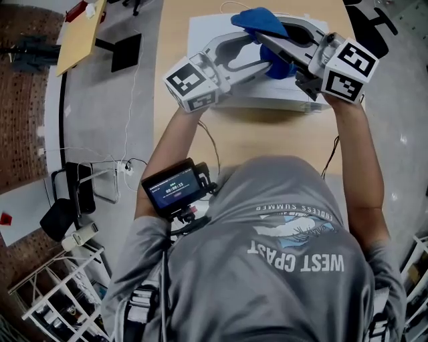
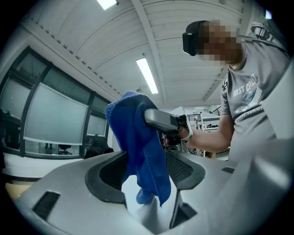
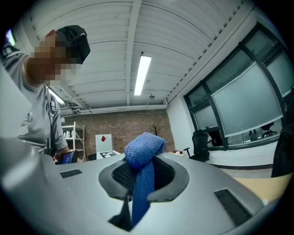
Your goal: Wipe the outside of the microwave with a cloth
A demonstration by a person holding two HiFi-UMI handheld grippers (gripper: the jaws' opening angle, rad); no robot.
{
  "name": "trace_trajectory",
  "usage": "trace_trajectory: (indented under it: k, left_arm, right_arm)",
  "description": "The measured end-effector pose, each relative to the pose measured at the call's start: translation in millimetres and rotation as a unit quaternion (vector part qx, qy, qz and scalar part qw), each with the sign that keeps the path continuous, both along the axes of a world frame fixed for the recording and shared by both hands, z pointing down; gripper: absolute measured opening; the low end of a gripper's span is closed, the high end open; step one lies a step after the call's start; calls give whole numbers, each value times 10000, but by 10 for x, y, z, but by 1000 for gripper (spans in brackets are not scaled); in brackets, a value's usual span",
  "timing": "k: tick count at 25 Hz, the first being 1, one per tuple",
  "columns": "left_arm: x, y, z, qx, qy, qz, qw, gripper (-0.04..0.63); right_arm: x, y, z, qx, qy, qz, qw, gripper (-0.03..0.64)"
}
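In the head view both grippers are held close together over the white microwave (image 1: 200, 30) on the wooden table. A blue cloth (image 1: 257, 20) is bunched at their tips. My right gripper (image 1: 267, 32) is shut on it. The right gripper view shows the cloth (image 3: 143, 149) pinched between the jaws of that gripper (image 3: 140, 183), one end folded over on top and the other end hanging down. My left gripper (image 1: 264, 48) is open. In its own view the cloth (image 2: 138, 137) hangs in the wide gap of the left gripper (image 2: 147, 183) without being pressed, with the right gripper's finger (image 2: 158, 120) behind it.
The microwave sits at the far end of the table (image 1: 174, 40). A small screen (image 1: 172, 187) is strapped to the person's left forearm. On the floor to the left are cables, a dark stand (image 1: 124, 52) and a white wire rack (image 1: 60, 294).
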State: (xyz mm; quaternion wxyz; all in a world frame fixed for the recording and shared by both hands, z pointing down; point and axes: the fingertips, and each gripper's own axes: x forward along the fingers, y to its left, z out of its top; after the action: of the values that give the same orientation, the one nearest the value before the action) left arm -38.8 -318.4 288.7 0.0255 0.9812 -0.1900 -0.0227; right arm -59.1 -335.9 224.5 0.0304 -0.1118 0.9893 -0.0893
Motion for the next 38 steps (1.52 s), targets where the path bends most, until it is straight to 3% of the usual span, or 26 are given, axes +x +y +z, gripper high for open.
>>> trace_trajectory:
  k: [7,11,18,25,28,38]
  left_arm:
    - [7,213,253,106,-134,182,9997,259]
    - [9,362,353,287,-275,147,9991,248]
    - [-19,288,317,205,-311,-71,9993,104]
    - [-54,364,459,198,-410,-75,9989,86]
    - [-124,335,488,147,-425,-192,9988,83]
    - [-592,178,380,209,-209,-835,9961,75]
  right_arm:
    - [-361,309,304,382,153,-13,9992,60]
    - [-473,525,444,377,16,-46,9993,60]
    - [-428,476,366,568,-105,217,9981,77]
    - [-419,546,479,566,-181,358,9976,141]
    - [-310,485,480,785,-8,685,9946,175]
    - [209,362,488,808,24,1430,9864,175]
